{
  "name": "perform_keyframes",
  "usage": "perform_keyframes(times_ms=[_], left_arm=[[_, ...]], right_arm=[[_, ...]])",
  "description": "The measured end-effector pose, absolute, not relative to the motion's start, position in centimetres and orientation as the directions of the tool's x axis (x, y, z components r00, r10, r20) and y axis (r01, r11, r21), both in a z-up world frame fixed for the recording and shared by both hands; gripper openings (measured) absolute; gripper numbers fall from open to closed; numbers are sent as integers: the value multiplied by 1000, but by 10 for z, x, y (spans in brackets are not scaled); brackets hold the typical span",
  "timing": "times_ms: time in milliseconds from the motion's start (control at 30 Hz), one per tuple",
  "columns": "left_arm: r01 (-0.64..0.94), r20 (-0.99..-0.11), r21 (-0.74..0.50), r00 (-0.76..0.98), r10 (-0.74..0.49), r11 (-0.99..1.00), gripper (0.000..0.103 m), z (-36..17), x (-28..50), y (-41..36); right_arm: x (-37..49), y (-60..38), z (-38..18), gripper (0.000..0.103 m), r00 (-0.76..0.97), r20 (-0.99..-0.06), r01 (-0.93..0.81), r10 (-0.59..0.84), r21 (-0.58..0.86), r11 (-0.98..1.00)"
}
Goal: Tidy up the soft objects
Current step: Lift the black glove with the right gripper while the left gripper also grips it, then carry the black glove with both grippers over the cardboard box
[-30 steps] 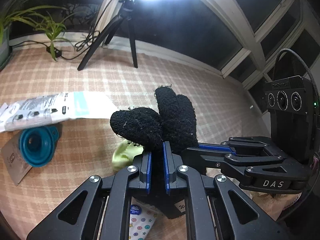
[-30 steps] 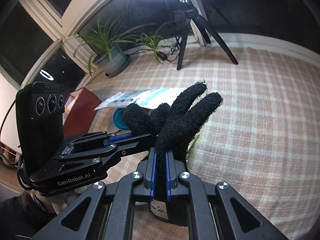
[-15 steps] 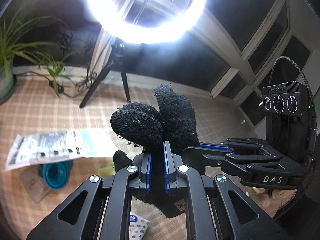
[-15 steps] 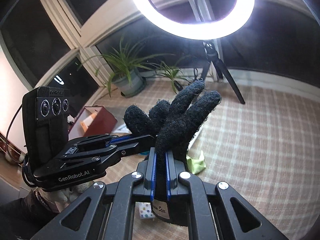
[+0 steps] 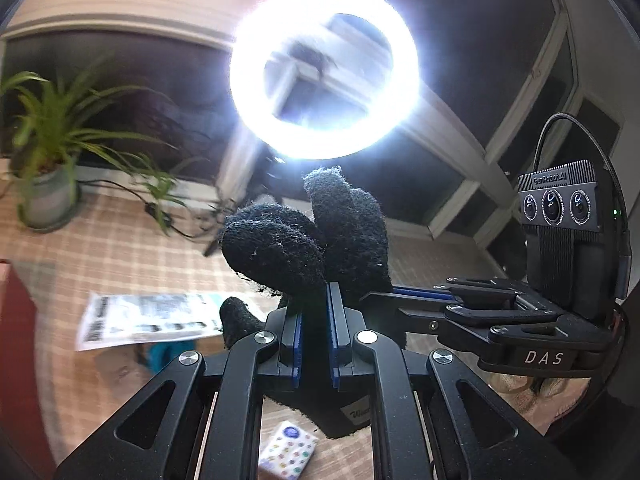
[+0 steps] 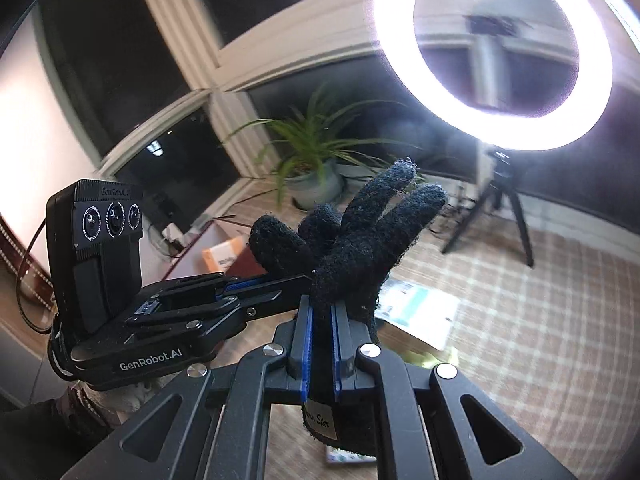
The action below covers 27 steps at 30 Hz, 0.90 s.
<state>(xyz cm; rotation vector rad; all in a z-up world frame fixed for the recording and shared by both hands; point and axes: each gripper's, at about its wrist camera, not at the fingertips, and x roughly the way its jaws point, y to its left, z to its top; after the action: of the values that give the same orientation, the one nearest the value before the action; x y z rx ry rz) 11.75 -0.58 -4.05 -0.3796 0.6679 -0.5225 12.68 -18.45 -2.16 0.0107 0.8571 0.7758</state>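
A black fuzzy glove (image 5: 316, 240) is held up in the air by both grippers. My left gripper (image 5: 314, 320) is shut on its lower part, glove fingers pointing up. My right gripper (image 6: 320, 324) is shut on the same glove (image 6: 360, 240) from the other side. Each gripper shows in the other's view: the right one (image 5: 384, 294) comes in from the right, the left one (image 6: 296, 276) from the left. A yellow-green cloth (image 6: 432, 360) lies on the plaid tablecloth (image 6: 540, 320) below, mostly hidden.
A bright ring light (image 5: 324, 68) on a tripod (image 6: 500, 208) stands behind. A potted plant (image 5: 48, 184), a white printed packet (image 5: 148, 316), a teal funnel (image 5: 168, 354), a dotted tissue pack (image 5: 286, 452) and a red box (image 5: 16, 340) are on the table.
Both grippers have lifted the glove higher and tilted upward; the table has dropped away and the ring light has come fully into view. Both grips are unchanged.
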Motion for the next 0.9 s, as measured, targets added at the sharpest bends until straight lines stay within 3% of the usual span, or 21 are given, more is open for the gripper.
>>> perform_keyframes(times_ms=[367, 900], left_arm=[[164, -460, -466, 795, -396, 870, 8, -26, 62, 107], [-82, -534, -441, 824, -188, 894, 8, -57, 7, 248]], right_arm=[[107, -54, -4, 7, 294, -661, -754, 691, 283, 592], [78, 112, -51, 7, 110, -682, -800, 723, 371, 471]])
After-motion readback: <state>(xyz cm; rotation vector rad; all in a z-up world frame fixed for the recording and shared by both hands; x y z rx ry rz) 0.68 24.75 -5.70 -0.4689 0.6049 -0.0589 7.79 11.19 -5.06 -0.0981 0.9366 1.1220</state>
